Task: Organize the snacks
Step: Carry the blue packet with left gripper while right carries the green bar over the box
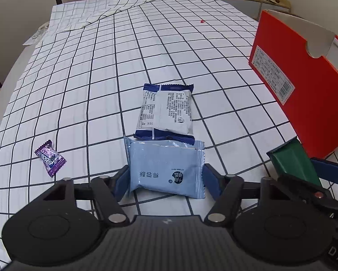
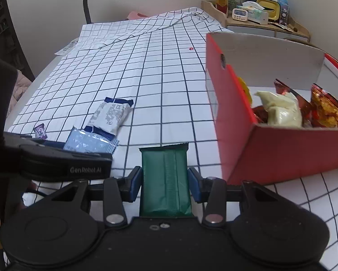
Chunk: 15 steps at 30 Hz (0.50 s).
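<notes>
Left wrist, purple candy beside packets

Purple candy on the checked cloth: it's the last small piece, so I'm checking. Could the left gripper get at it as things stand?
Probably not straight away: the left gripper already has the light blue packet between its fingers. The purple candy itself lies alone on bare cloth, nothing covering it.

Two packets end to end, candy left, box right — snacks inside, perhaps four.
</notes>
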Available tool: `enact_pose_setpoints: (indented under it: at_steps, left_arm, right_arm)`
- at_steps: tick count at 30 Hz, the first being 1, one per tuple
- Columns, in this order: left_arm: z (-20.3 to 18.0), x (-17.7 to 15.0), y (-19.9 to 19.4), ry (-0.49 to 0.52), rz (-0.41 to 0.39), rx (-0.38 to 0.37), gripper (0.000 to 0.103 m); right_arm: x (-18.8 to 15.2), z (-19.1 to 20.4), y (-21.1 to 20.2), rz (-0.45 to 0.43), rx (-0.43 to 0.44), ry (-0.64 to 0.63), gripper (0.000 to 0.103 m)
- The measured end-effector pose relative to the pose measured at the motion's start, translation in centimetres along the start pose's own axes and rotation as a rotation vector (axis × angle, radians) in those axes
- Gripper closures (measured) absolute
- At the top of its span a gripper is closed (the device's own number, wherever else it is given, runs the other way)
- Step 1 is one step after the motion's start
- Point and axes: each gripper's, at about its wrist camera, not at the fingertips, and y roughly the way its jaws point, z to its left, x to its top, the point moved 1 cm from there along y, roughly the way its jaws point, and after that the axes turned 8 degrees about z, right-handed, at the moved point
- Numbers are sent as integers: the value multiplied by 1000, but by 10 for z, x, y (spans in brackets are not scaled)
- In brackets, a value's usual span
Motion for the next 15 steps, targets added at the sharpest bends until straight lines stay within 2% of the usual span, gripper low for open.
enact_pose_setpoints:
  at_steps: [6,15]
  left_arm:
    - [-5,-3,-5,-17,4,9,52]
    - [-10,-16,-45,-84,-10,-41,52]
  right_arm:
    - [-9,-9,-13,-5,6,22,60]
    - [-13,-22,-41,-26,28,30,60]
